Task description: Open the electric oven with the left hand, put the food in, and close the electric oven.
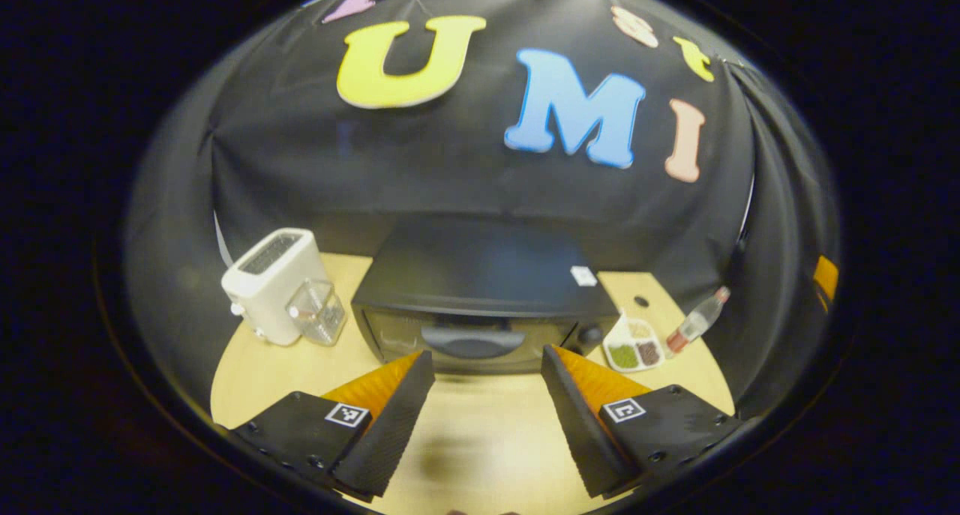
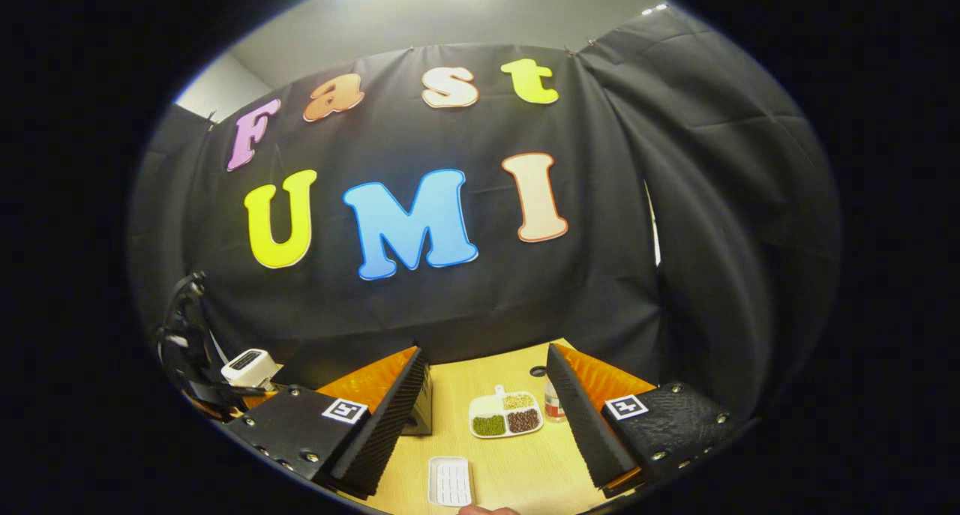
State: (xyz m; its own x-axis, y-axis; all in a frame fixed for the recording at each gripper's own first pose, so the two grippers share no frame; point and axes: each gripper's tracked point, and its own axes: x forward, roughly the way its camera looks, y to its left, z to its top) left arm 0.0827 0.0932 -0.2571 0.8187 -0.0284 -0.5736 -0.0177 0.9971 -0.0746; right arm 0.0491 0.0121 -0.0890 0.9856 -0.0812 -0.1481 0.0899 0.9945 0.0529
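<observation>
Oven sits dead ahead of my left gripper, door shut, its handle lying crosswise just beyond my wide-apart, empty jaws. My left is plainly the nearer one; my right gripper, jaws also apart and empty, faces the divided food dish and a small white tray on the wooden tabletop. A white toaster stands left of the oven, a bottle to its right, black cloth wall behind.
</observation>
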